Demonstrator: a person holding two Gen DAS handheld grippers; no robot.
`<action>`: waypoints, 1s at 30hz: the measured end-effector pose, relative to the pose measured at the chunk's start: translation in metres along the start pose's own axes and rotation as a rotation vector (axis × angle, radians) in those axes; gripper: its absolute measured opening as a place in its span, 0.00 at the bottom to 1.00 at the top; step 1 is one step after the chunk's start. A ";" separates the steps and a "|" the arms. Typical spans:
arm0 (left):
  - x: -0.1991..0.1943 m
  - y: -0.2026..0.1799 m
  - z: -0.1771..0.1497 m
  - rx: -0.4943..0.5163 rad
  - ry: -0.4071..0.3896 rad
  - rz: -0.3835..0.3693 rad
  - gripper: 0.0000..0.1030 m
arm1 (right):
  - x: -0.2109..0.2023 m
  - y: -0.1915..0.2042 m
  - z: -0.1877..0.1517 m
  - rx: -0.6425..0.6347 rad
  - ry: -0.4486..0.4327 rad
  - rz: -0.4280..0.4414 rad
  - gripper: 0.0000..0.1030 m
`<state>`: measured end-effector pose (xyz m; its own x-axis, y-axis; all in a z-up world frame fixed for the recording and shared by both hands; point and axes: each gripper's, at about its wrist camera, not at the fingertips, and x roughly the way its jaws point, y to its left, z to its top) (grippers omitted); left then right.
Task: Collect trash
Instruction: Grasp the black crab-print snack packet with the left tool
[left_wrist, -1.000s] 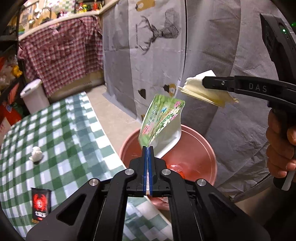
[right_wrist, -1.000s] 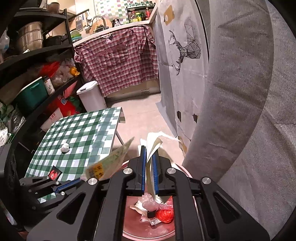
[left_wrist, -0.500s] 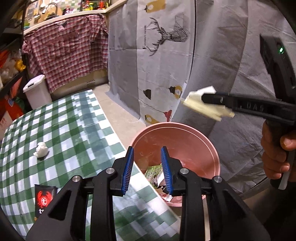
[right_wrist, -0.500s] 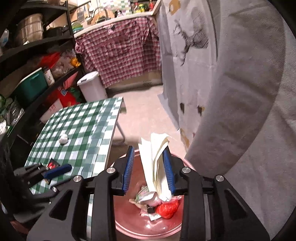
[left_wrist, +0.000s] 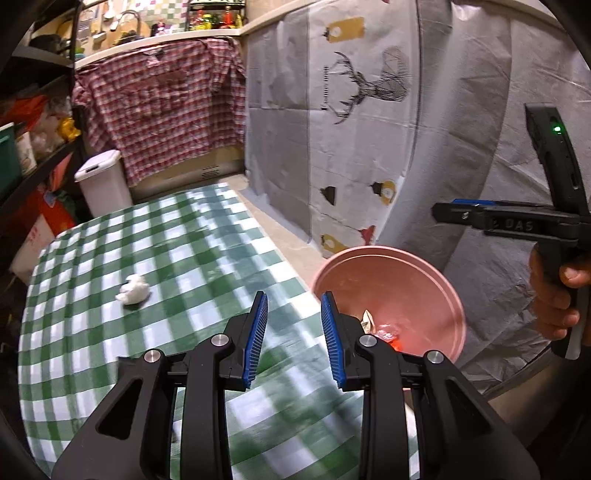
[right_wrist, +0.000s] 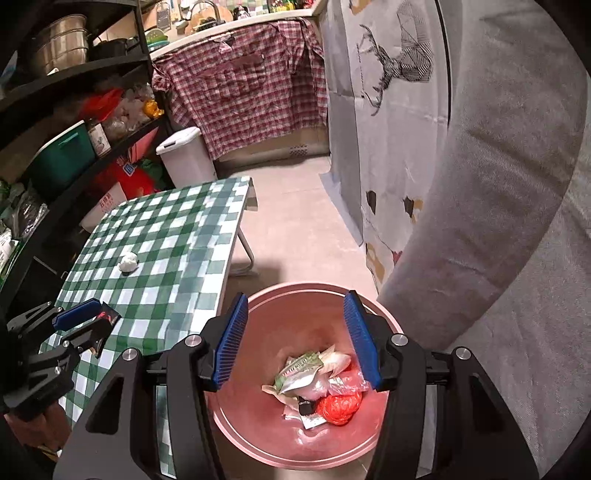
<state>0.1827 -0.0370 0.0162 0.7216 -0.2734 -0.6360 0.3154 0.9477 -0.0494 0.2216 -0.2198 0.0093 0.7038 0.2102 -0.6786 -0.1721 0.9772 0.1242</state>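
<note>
A pink bin (right_wrist: 317, 291) stands on the floor beside the checked table (right_wrist: 166, 236); it also shows in the left wrist view (left_wrist: 373, 254). Inside lie a green wrapper (right_wrist: 299, 371), white paper and a red ball (right_wrist: 340, 404). My right gripper (right_wrist: 297, 339) is open and empty above the bin. My left gripper (left_wrist: 293, 326) is open and empty over the table's right edge. A crumpled white tissue (left_wrist: 133, 293) lies on the table, also in the right wrist view (right_wrist: 128, 261). A black and red packet (right_wrist: 105, 317) lies by my left gripper (right_wrist: 77, 319).
A grey cloth with a deer print (left_wrist: 369, 88) hangs right of the bin. A white lidded bin (left_wrist: 103, 182) stands beyond the table. Dark shelves (right_wrist: 74, 110) with boxes and jars run along the left. A checked cloth (right_wrist: 243, 85) hangs under the counter.
My left gripper opened and dropped the green wrapper into the bin, then swung left over the table. My right gripper opened wider and the white paper fell into the bin.
</note>
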 end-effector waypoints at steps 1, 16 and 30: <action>-0.002 0.005 -0.002 -0.004 0.001 0.007 0.29 | 0.000 0.001 0.001 0.000 -0.003 0.003 0.53; -0.005 0.115 -0.044 -0.144 0.103 0.194 0.48 | -0.005 0.074 0.011 -0.070 -0.083 0.111 0.50; 0.036 0.136 -0.072 -0.208 0.243 0.181 0.70 | 0.024 0.130 0.010 -0.151 -0.072 0.187 0.45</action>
<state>0.2072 0.0936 -0.0686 0.5790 -0.0748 -0.8119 0.0459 0.9972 -0.0591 0.2224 -0.0876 0.0164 0.6967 0.3937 -0.5997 -0.4009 0.9069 0.1296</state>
